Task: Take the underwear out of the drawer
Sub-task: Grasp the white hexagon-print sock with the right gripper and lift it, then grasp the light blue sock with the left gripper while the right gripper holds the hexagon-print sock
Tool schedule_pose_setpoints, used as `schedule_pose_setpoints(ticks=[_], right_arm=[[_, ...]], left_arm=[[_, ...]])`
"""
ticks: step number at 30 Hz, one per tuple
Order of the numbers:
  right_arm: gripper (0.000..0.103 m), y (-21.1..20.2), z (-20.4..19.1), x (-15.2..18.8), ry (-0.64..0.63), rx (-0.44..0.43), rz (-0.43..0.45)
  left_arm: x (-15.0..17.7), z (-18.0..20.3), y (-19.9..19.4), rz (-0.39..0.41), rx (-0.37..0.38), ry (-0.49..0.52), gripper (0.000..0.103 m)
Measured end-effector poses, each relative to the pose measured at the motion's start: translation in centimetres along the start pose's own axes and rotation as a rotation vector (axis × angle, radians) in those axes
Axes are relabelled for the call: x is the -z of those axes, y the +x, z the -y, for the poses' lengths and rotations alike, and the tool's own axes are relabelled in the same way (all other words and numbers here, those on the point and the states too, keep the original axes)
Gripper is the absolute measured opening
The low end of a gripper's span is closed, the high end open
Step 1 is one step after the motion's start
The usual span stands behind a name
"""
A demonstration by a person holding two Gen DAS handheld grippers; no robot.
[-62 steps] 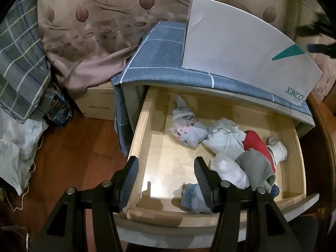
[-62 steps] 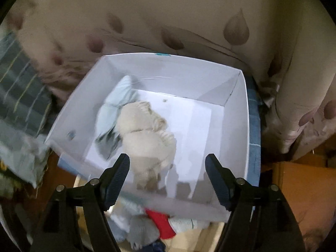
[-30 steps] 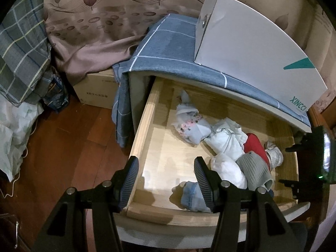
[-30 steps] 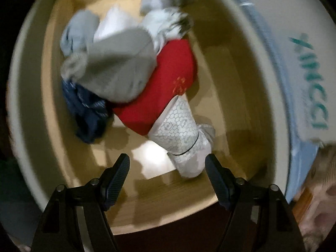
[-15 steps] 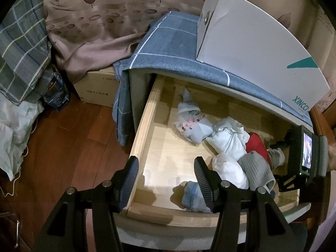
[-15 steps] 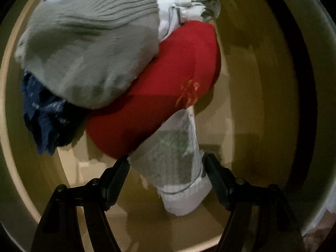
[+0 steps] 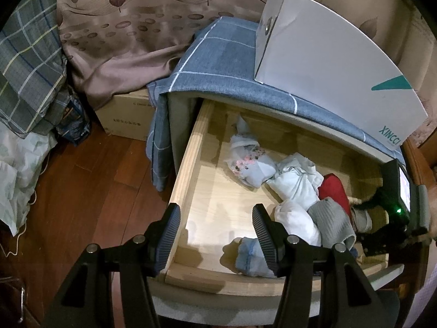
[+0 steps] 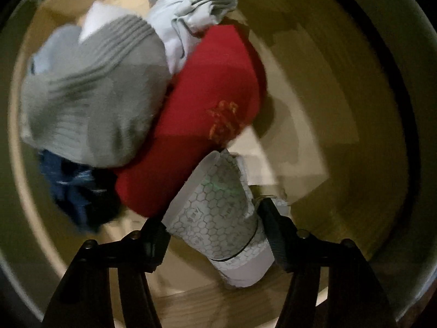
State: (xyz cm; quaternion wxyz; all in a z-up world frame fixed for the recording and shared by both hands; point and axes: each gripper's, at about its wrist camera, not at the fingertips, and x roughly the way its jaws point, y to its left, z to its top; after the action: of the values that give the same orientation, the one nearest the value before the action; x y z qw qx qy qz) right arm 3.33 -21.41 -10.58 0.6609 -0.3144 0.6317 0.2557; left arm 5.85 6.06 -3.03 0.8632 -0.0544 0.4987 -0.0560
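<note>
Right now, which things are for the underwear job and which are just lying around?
For the job:
- wooden drawer
- honeycomb-print roll, right tongs closing around it
- red roll
- grey roll

Lying about:
- white box
- cardboard box
- plaid bedding

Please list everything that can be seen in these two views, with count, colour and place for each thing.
drawer: one, light wood, pulled open.
rolled garments: several in the drawer; floral pale one, white ones, red one, grey ribbed one, dark blue one, light blue one, honeycomb-patterned white one.
white box: one, green mark, on top of the cabinet.
checked cloth: one, blue-grey, over the cabinet top.
cardboard box: one, on the floor, left.
curtain: beige, leaf pattern, behind.
left gripper: open, over the drawer's front.
right gripper: jaws closing around the honeycomb-patterned one.
</note>
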Motion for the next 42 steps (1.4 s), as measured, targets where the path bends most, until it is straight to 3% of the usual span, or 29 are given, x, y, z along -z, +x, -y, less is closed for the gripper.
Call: schedule_pose_setpoints(ticks=[3, 12, 16, 27, 34, 42], right_arm=[[0.06, -0.2, 0.1, 0.7, 0.066, -0.063, -0.012], [0.07, 0.8, -4.5, 1.0, 0.01, 0.048, -0.012], [0.057, 0.6, -3.2, 0.3, 0.072, 0.058, -0.006], [0.051, -1.9, -3.0, 1.9, 0.358, 0.117, -0.005], [0.051, -6.2, -3.1, 2.1, 0.601, 0.014, 0.099], [0.051, -8.1, -2.4, 6.7, 0.922, -0.019, 0.278]], left_arm=[[0.0, 0.0, -0.1, 0.002, 0.004, 0.0, 0.056], [0.2, 0.5, 0.2, -0.008, 0.019, 0.021, 0.056], [0.3, 1.4, 0.7, -0.039, 0.047, 0.061, 0.056], [1.2, 4.1, 3.0, -0.166, 0.122, 0.21, 0.056], [1.9, 5.9, 3.7, -0.243, 0.171, 0.35, 0.056], [2.9, 8.5, 4.8, -0.306, 0.131, 0.574, 0.056]])
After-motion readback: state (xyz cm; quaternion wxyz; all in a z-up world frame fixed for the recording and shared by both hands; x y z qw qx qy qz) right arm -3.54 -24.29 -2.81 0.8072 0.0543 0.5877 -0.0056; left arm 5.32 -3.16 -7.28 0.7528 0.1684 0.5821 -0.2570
